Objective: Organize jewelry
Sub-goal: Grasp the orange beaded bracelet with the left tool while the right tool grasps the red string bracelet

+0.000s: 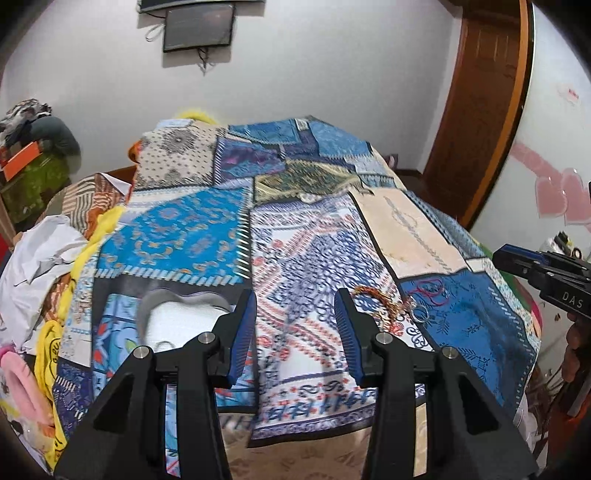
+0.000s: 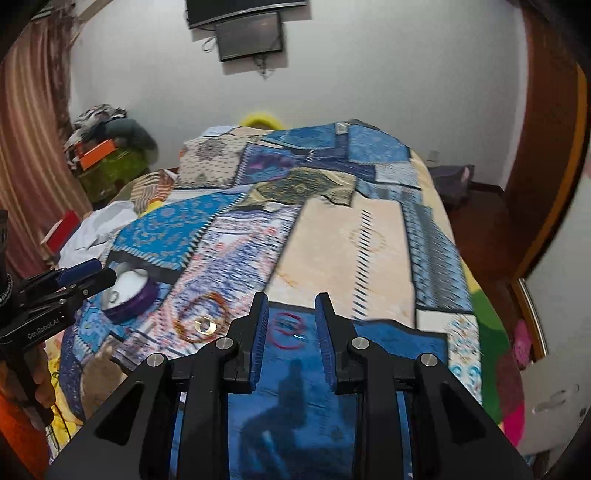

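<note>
A heart-shaped jewelry box (image 1: pixel 181 317) with white lining lies open on the patchwork bedspread (image 1: pixel 303 229), just left of my left gripper (image 1: pixel 297 317), which is open and empty above the cloth. The box also shows in the right wrist view (image 2: pixel 129 295), with purple sides. An orange beaded bracelet (image 2: pixel 201 319) with a gold ring (image 2: pixel 205 325) inside it lies on the cloth; it also shows in the left wrist view (image 1: pixel 380 301). A red string bracelet (image 2: pixel 286 332) lies between the fingers of my right gripper (image 2: pixel 291 321), which is open and above it.
Crumpled white paper (image 1: pixel 40 247) and yellow cloth (image 1: pixel 88 236) lie at the bed's left edge. A pile of clothes and boxes (image 2: pixel 107 147) stands at the far left. A brown door (image 1: pixel 476 110) is at the right. A screen (image 2: pixel 249 35) hangs on the wall.
</note>
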Tool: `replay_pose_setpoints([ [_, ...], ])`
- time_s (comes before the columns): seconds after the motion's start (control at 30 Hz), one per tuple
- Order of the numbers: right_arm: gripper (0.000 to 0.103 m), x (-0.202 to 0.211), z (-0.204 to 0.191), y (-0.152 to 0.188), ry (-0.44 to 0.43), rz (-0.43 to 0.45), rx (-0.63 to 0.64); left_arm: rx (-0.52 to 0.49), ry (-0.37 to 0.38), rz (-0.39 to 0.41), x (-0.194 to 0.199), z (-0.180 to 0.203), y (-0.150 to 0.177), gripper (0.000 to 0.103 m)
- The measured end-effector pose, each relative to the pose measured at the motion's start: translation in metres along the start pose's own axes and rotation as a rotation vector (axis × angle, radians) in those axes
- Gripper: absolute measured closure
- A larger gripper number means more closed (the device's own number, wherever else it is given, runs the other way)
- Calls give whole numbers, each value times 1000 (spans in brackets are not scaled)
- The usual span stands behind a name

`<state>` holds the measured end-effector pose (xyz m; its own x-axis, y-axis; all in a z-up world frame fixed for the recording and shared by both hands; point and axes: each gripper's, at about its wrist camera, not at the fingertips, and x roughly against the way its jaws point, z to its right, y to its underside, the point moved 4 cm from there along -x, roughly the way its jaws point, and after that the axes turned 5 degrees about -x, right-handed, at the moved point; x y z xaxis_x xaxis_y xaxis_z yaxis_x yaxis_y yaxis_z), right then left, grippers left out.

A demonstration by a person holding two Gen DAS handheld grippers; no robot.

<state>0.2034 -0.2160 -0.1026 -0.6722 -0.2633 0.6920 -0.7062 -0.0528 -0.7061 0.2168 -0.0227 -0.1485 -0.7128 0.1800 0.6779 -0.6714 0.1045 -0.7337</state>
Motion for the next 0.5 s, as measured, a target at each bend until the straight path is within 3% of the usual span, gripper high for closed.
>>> replay_pose_setpoints([
  [0.23, 79, -9, 27, 17, 3, -50, -39, 7, 58, -94, -38, 13, 7, 60],
  [0.33, 79, -24, 31, 24, -33, -91, -66, 25, 79, -135, -54, 14, 13, 61],
  [0.5, 79, -38, 27, 29, -42, -117, -42, 16, 104, -161, -70, 19, 18, 73],
])
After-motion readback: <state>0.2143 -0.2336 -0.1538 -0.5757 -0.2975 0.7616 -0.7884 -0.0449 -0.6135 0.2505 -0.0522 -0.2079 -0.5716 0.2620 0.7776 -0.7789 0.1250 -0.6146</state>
